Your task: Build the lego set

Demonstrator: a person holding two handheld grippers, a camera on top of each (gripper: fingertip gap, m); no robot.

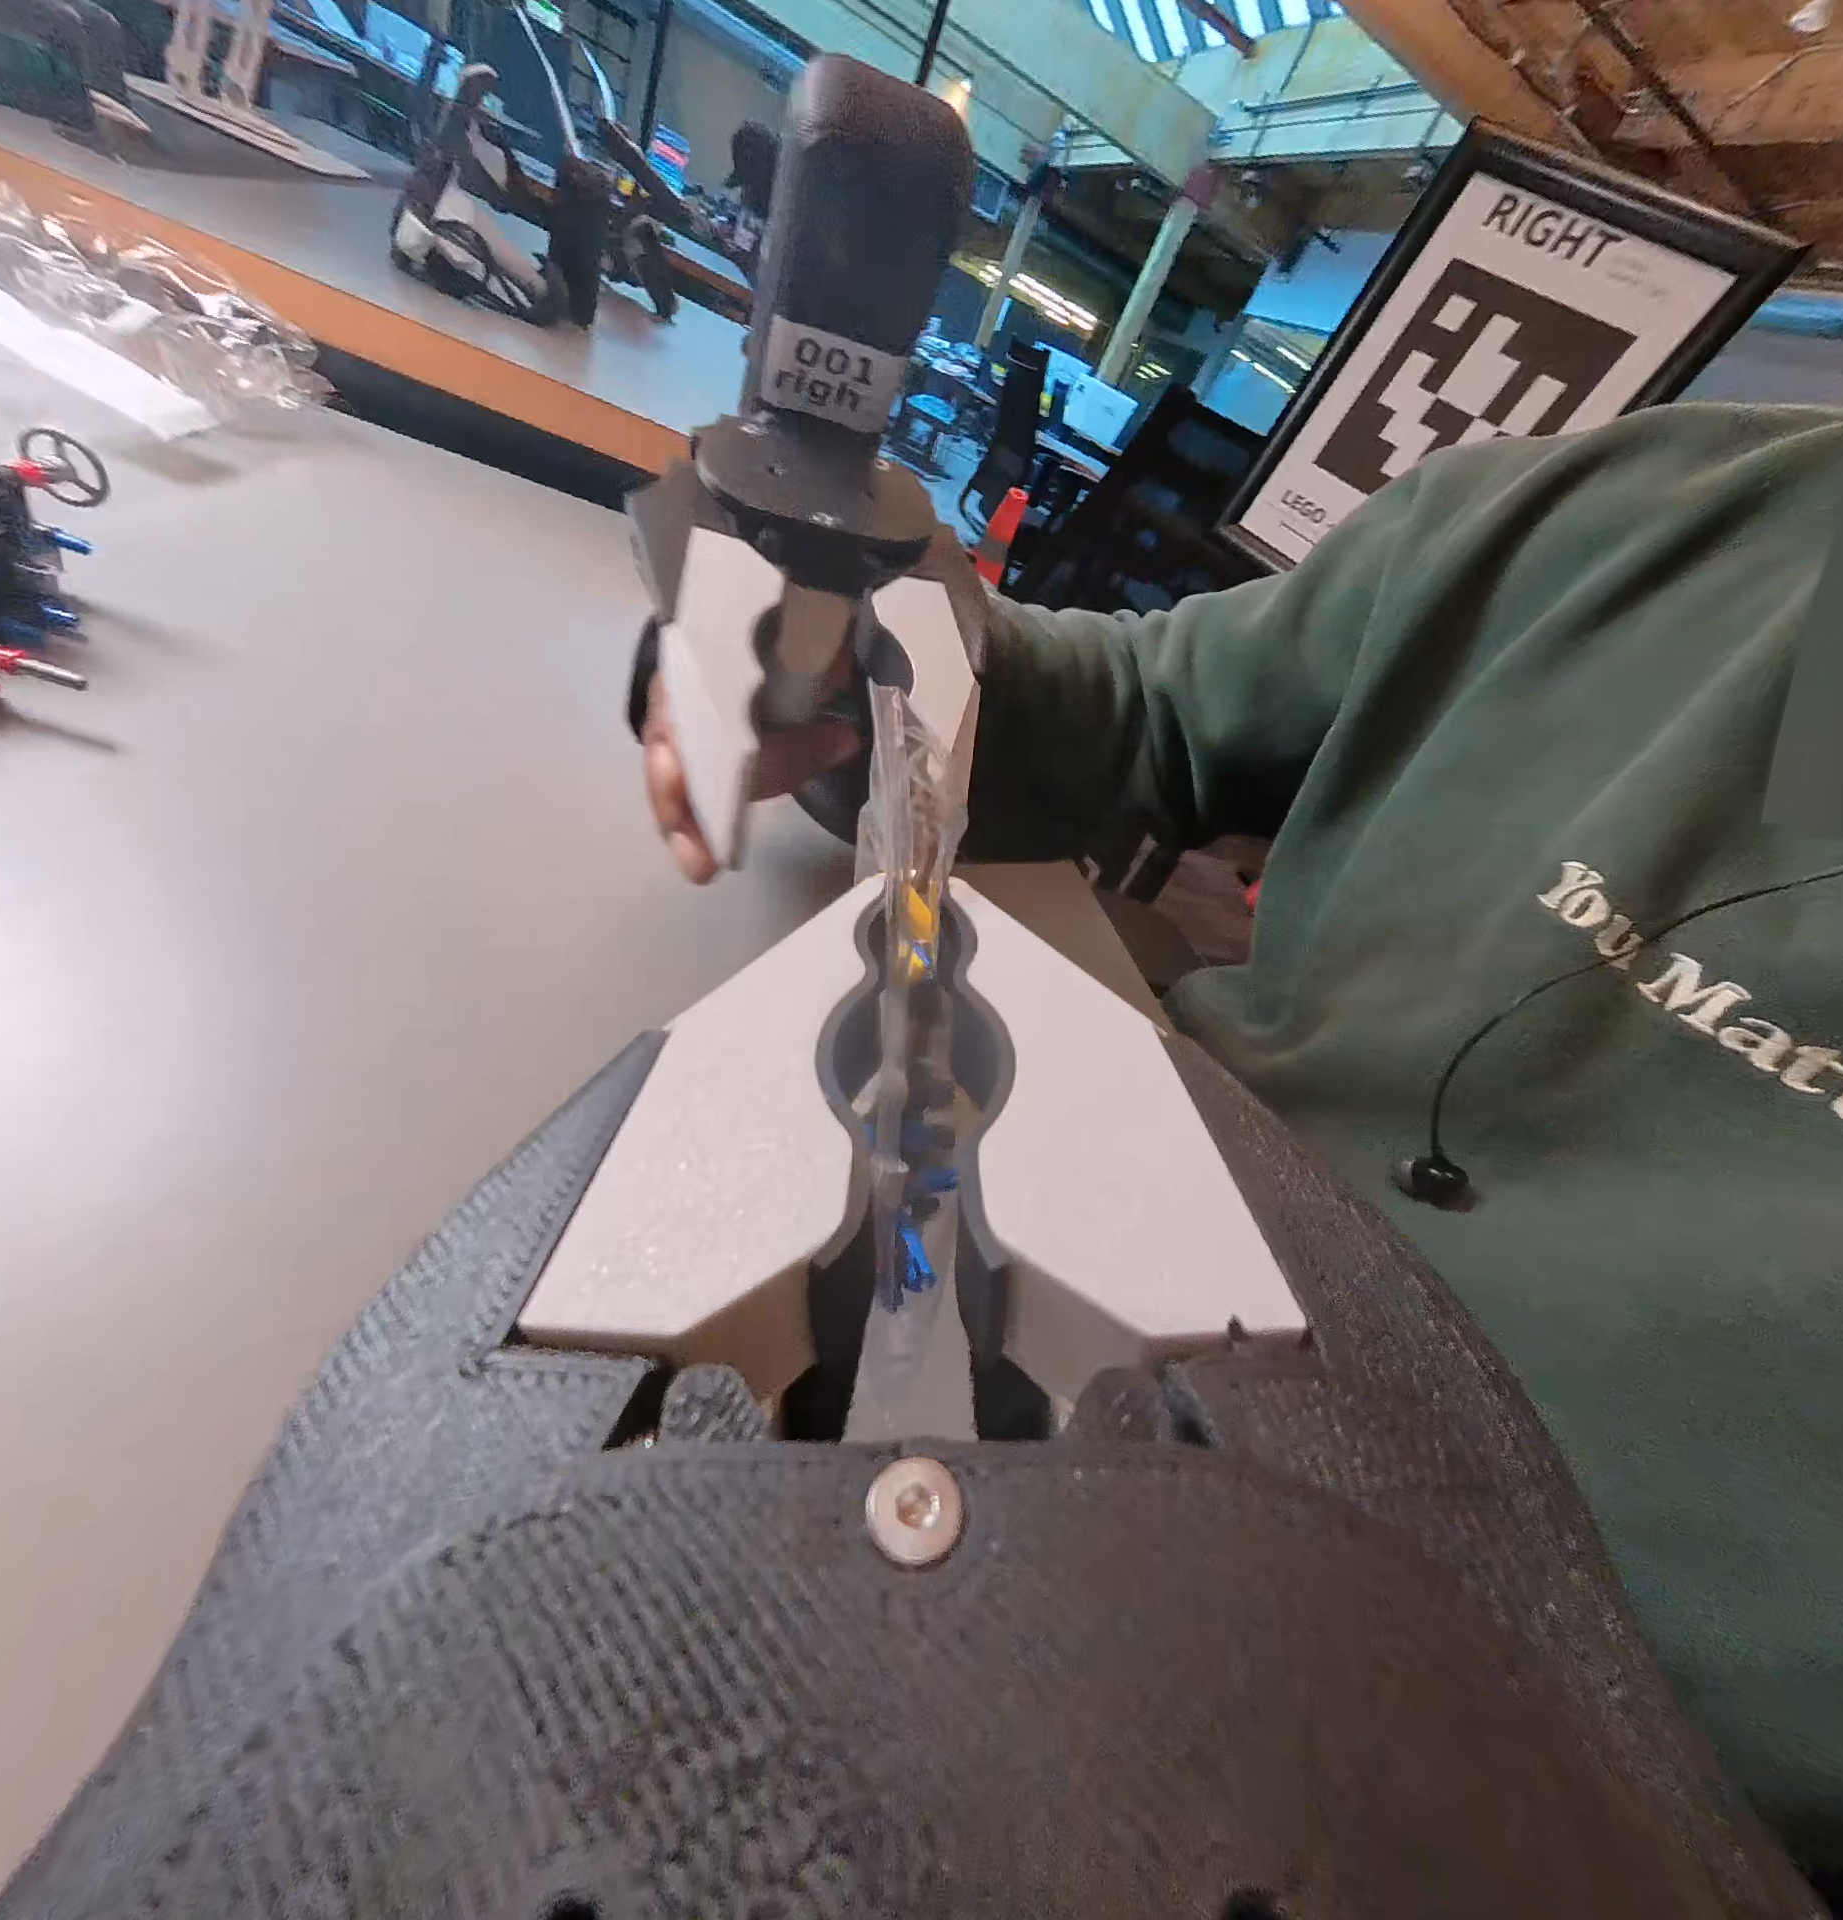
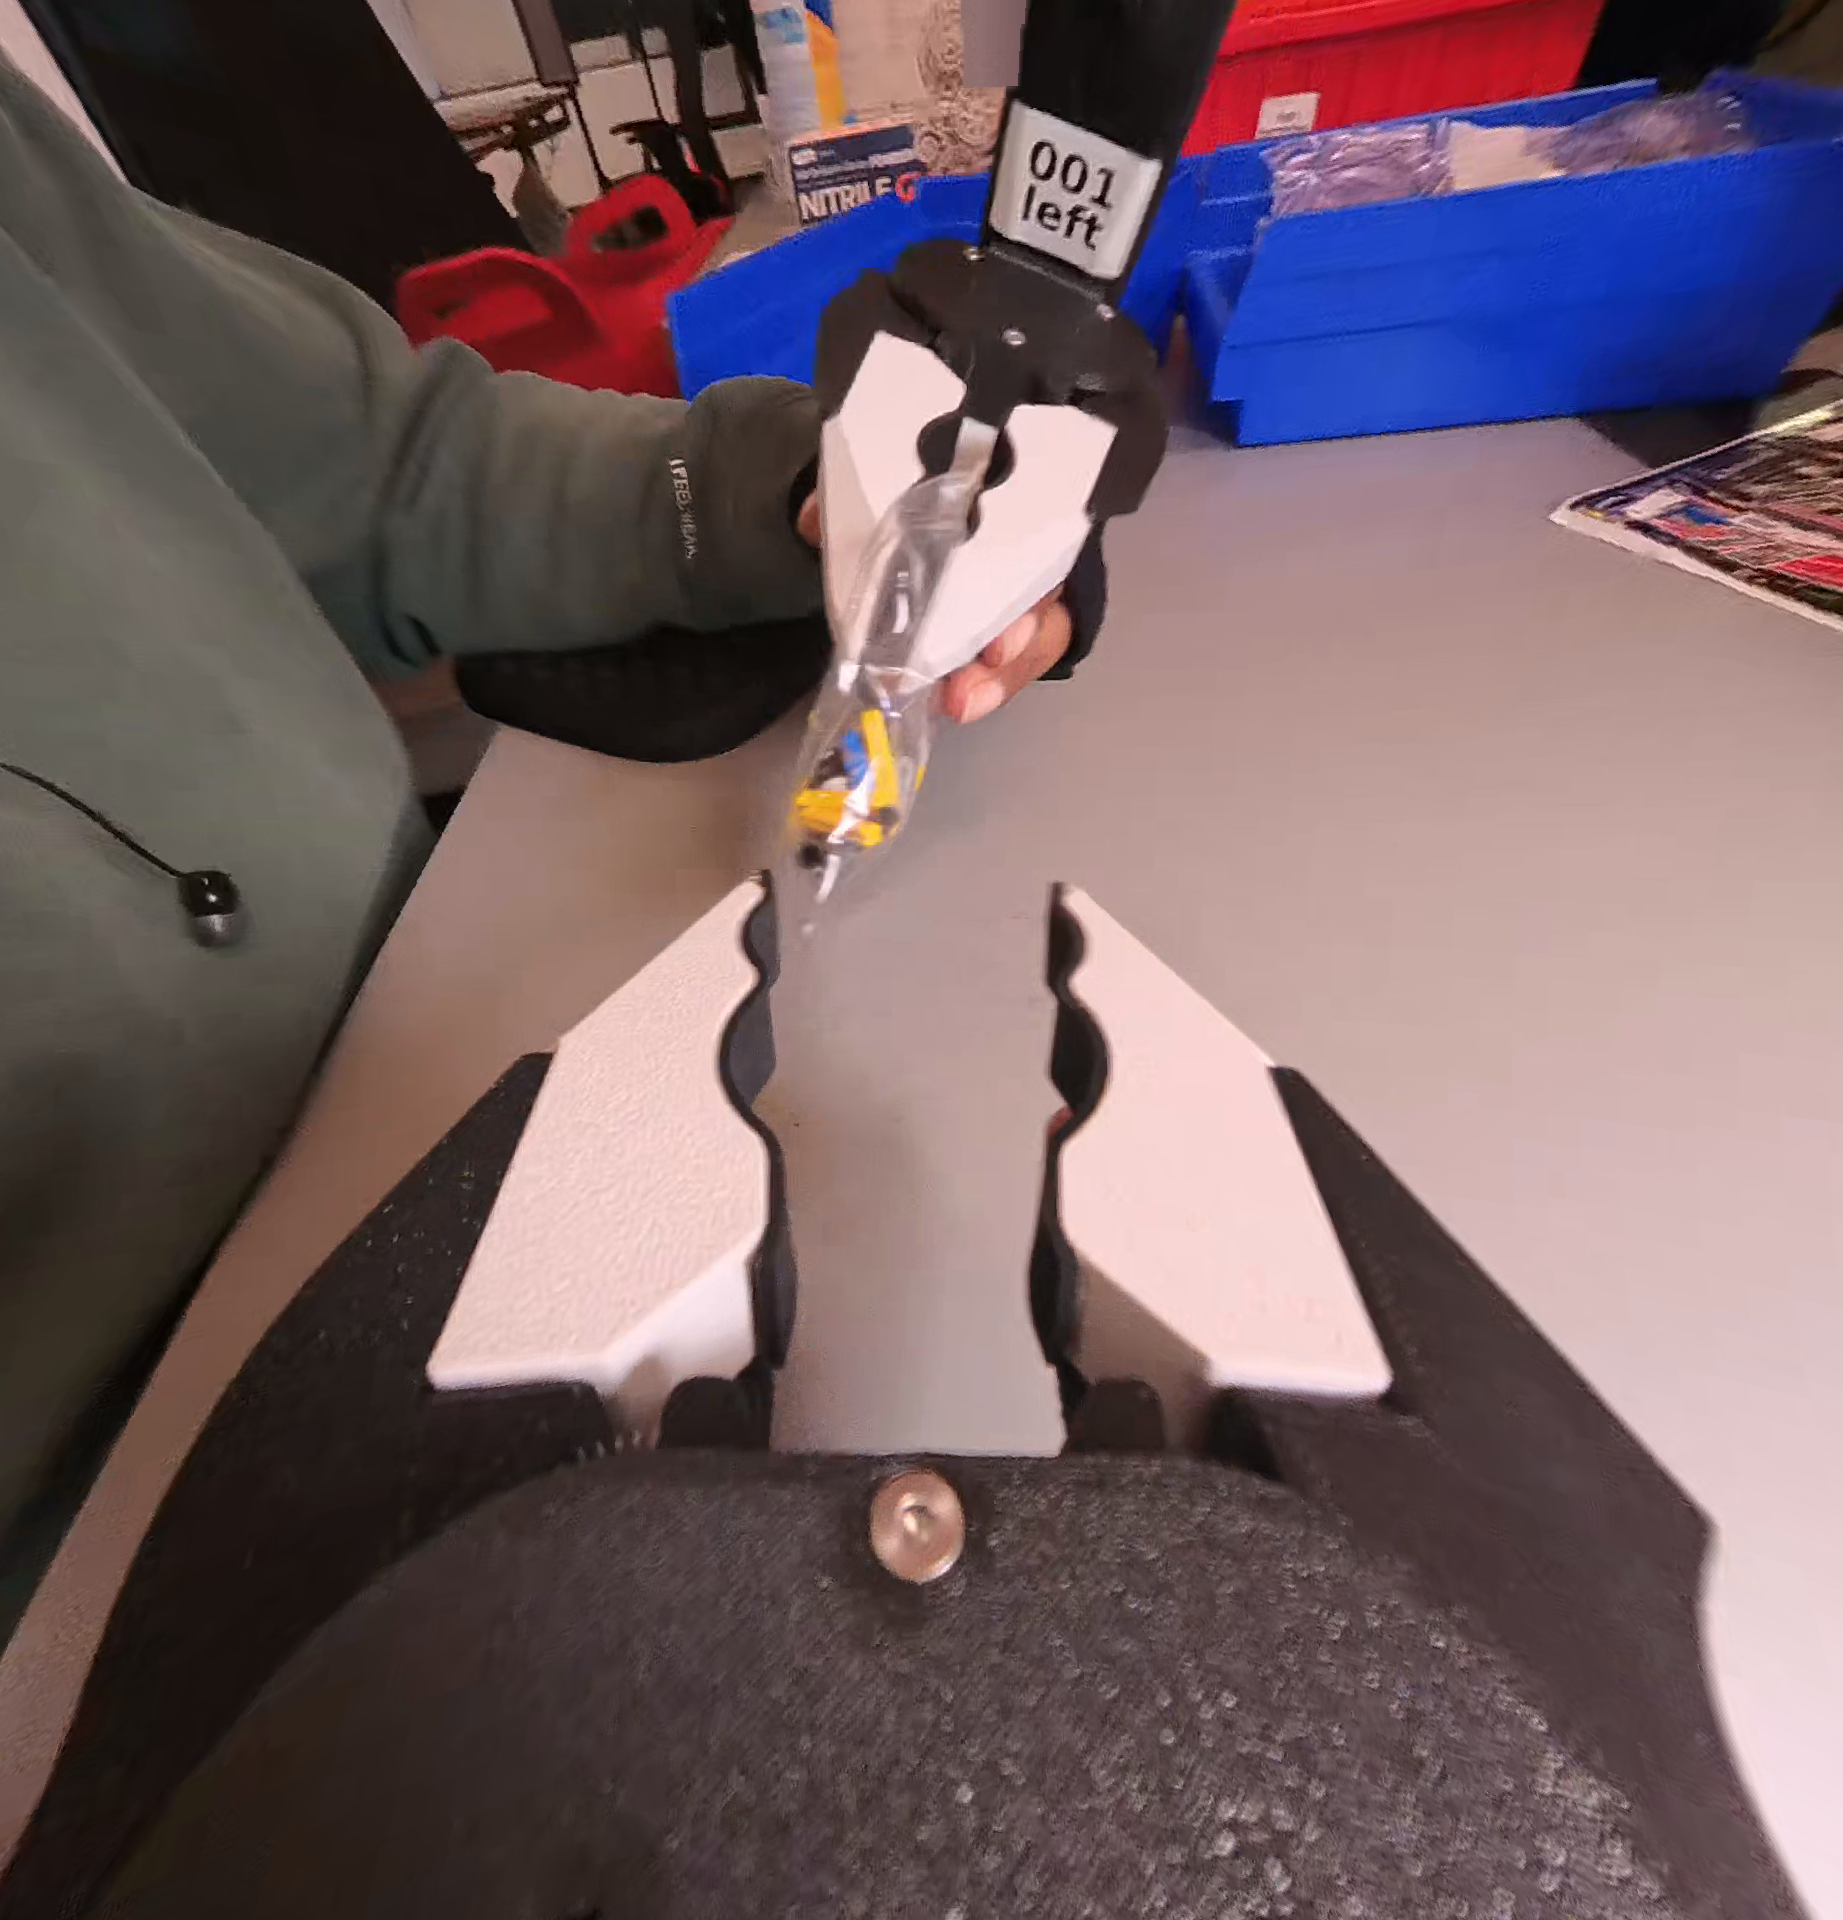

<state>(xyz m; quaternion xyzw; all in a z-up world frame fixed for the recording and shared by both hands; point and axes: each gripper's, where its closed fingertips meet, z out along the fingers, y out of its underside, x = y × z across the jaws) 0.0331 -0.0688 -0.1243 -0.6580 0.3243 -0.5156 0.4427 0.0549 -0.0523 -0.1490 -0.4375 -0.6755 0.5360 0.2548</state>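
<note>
My left gripper (image 1: pixel 912 896) is shut on a clear plastic bag (image 1: pixel 909 1049) of small yellow, blue and black lego parts, held above the grey table (image 1: pixel 273 883). In the right wrist view the left gripper (image 2: pixel 891 665) points toward the camera. The bag (image 2: pixel 855 779) hangs from it with the yellow parts at its lower end. My right gripper (image 2: pixel 912 904) is open and empty, and its left fingertip (image 2: pixel 756 914) is just below the bag's tip. In the left wrist view the right gripper (image 1: pixel 839 831) faces the left one with the bag's far edge between its open fingers.
A partly built black lego model (image 1: pixel 13 582) with red and blue pins stands at the far left, with crumpled clear bags (image 1: pixel 117 301) behind it. Blue bins (image 2: pixel 1519 291) and an instruction booklet (image 2: pixel 1748 509) lie at the back right. The person's green sleeve (image 2: pixel 429 499) is close by. The gap from one gripper's tips to the other's is roughly 5 cm.
</note>
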